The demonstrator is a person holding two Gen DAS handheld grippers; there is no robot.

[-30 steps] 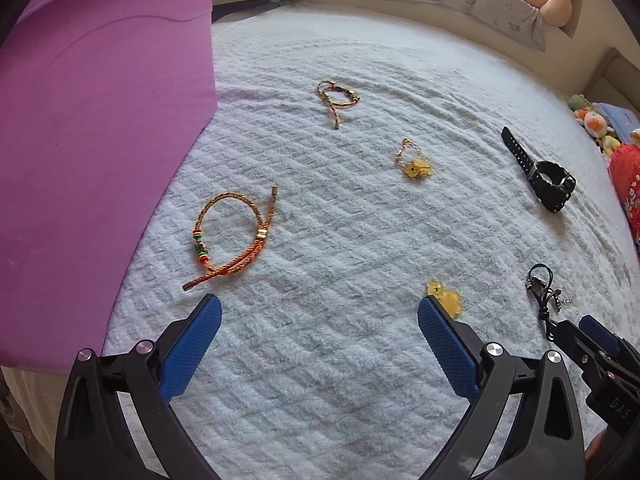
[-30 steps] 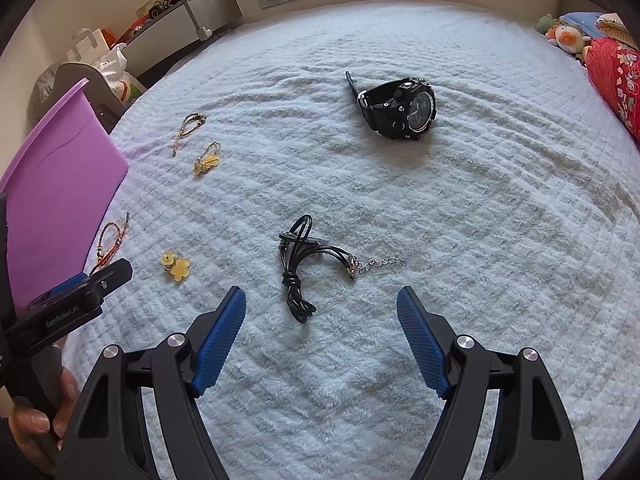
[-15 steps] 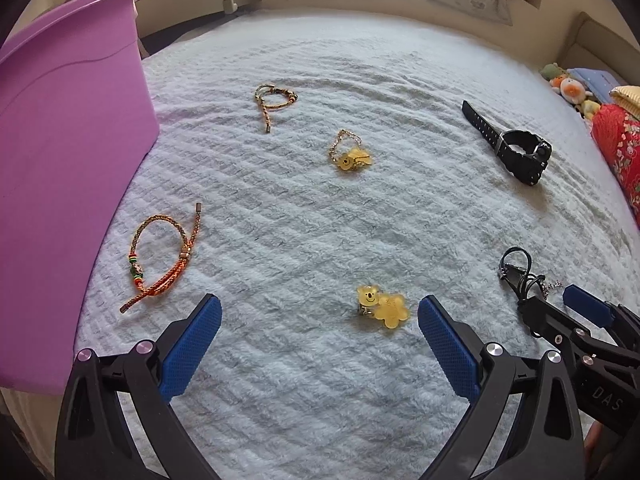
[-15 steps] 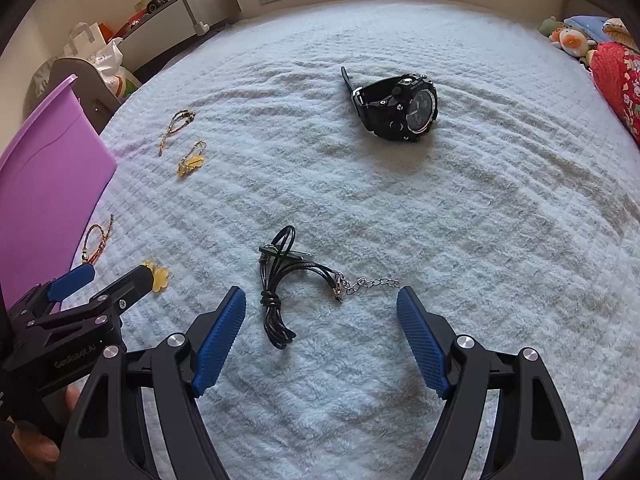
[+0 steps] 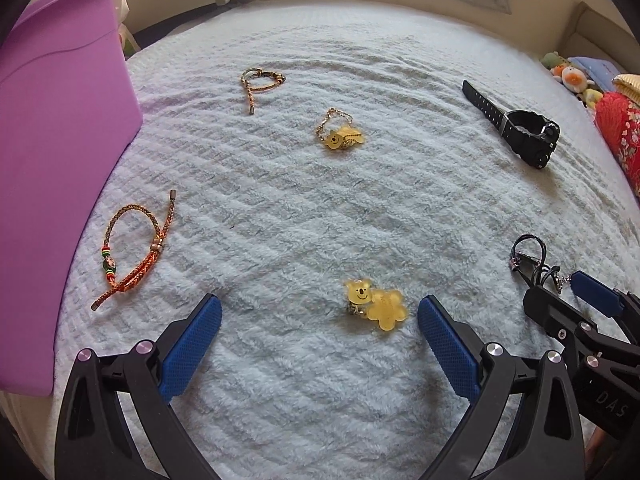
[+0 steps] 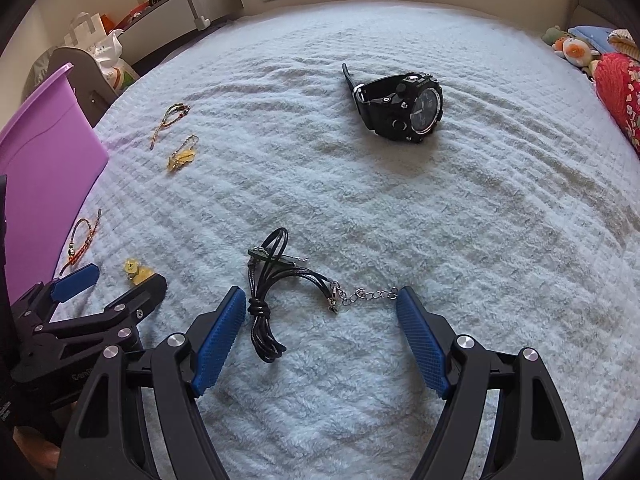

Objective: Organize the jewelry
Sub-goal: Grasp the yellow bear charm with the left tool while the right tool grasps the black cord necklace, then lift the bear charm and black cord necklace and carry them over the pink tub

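Jewelry lies scattered on the bed's pale blanket [image 5: 304,208], nothing yet gathered into the purple bin [image 5: 60,160] off to the left gripper's left. Left gripper [image 5: 320,332] hovers wide open with the yellow bear charm [image 5: 374,306] just ahead between its fingers — likely its pick. Right gripper [image 6: 321,330], also spread, straddles the black cord necklace [image 6: 268,292] and its chain; the black watch [image 6: 404,108] sits well ahead.

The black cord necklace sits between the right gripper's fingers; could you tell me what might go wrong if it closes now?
The right gripper is open over the black cord necklace. Its silver chain trails sideways, so it may dangle or snag the fluffy blanket. The left gripper works close by; the two could collide.
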